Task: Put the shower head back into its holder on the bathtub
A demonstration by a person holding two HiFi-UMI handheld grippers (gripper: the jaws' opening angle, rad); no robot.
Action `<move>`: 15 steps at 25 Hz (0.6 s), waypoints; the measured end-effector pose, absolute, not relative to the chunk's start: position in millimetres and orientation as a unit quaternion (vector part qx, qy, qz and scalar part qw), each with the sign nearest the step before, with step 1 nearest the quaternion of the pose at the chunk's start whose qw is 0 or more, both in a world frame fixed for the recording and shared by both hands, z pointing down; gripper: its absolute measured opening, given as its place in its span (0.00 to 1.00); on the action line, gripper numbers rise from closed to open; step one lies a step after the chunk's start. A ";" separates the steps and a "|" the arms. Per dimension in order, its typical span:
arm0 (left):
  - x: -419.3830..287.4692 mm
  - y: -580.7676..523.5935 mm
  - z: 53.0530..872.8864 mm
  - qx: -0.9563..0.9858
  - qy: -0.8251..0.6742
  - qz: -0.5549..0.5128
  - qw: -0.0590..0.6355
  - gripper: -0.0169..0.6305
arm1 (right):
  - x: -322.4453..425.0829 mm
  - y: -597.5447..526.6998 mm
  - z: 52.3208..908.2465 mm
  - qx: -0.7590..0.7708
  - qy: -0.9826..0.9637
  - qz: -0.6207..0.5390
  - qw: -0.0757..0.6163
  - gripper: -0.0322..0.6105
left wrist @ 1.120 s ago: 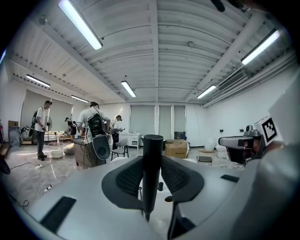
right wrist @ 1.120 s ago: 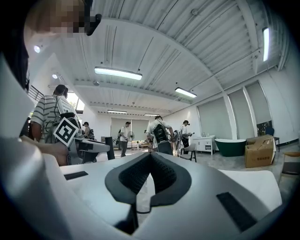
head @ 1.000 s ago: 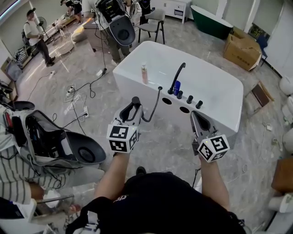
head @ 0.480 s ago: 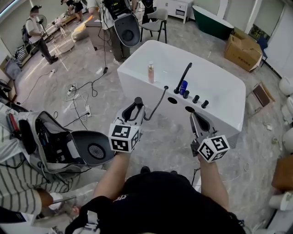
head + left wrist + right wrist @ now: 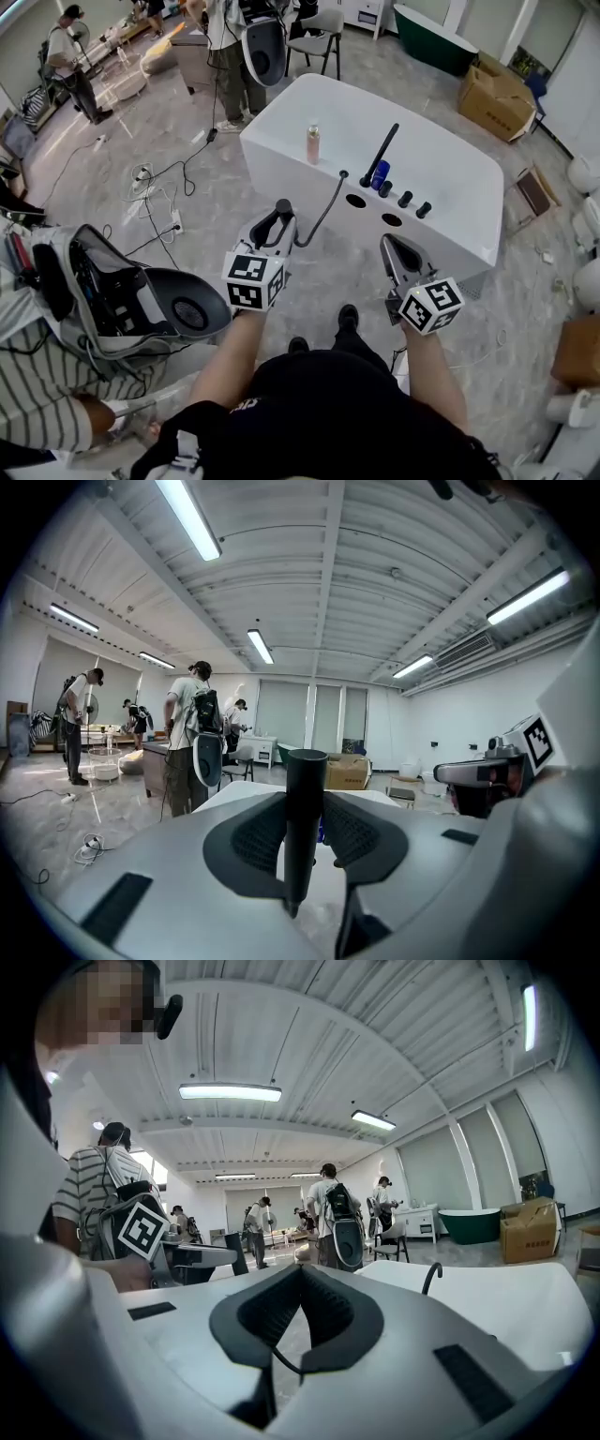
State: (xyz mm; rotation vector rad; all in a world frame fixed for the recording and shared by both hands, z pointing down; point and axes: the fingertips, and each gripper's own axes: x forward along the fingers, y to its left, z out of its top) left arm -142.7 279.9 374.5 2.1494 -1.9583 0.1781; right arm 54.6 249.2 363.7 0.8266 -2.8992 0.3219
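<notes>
Step in hand: carry the shower head to the bathtub deck.

The left gripper (image 5: 273, 223) is clamped on the black cylindrical shower head (image 5: 304, 822), with both jaw pads pressed against the barrel. The right gripper (image 5: 395, 247) has its jaws together and carries nothing. Both are held short of the white rectangular bathtub (image 5: 281, 174), which lies in the upper centre of the head view.

The shower head stands across the left jaws. In the left gripper view its long axis runs vertically, blunt end up and narrow end down. In the head view the blunt end (image 5: 279, 204) points toward the upper frame, at the tub. The thin black hose (image 5: 323, 211) leaves the lower end and curves up to the deck.

Procedure:
1. Keep the clamp firm while moving.
2. Bring the narrow end over the dark oval openings (image 5: 355, 200) beside the black faucet spout (image 5: 384, 150). Which opening is the holder cannot be told.
3. Hold the axis upright and lower straight in.
4. Let the hose feed slack, clear of the black knobs (image 5: 405, 199).
</notes>
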 end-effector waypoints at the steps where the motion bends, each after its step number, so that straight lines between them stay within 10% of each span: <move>1: -142.7 278.8 376.5 0.732 -0.669 0.061 0.115 0.22 | 55.2 248.1 365.7 0.272 -0.955 0.108 0.055 0.07; 15: -108.2 168.0 367.1 0.703 -0.697 0.080 0.117 0.22 | 83.5 118.2 377.2 0.224 -0.963 0.143 0.045 0.07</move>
